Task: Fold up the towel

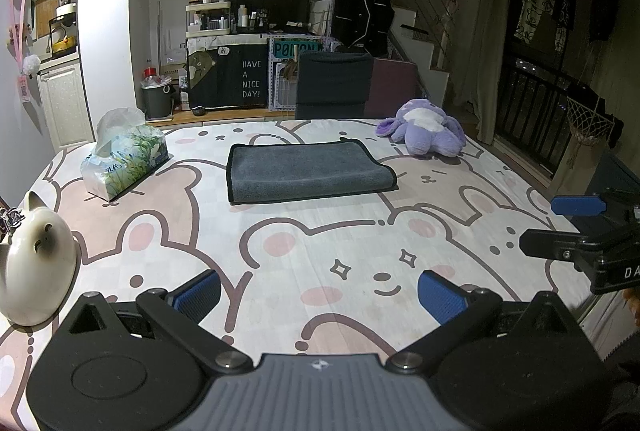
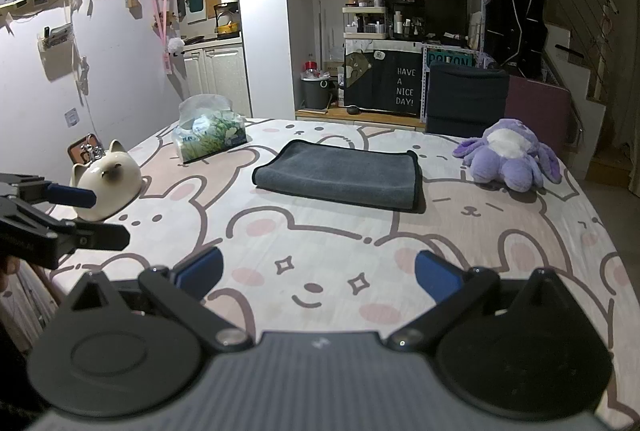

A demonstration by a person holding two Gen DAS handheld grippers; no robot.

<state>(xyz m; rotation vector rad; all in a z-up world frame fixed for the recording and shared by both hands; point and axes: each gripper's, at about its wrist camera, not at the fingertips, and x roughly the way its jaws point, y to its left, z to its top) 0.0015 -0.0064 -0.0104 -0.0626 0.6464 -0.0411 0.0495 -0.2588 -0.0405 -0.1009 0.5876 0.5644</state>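
1. Table (image 1: 280,243), covered with a white and pink cartoon-bear cloth; it carries every item listed below.
2. Towel (image 1: 308,171) (image 2: 340,175), grey with dark edging, lying folded flat at the centre of the table toward its far side, well apart from both grippers.
3. Plush toy (image 1: 426,133) (image 2: 510,157), purple with a white patch, on the far right of the table, near the towel but not touching it.
4. Tissue pack (image 1: 124,161) (image 2: 210,139), green leaf print with a white sheet standing up, on the far left of the table.
5. Cat figurine (image 1: 38,263) (image 2: 108,183), cream ceramic, at the left table edge; a small object behind it is too blurred to identify.
6. Left gripper (image 1: 320,291), blue-padded fingers spread wide, empty, above the near table edge.
7. Right gripper (image 2: 318,275), fingers likewise spread wide and empty, beside the left one.
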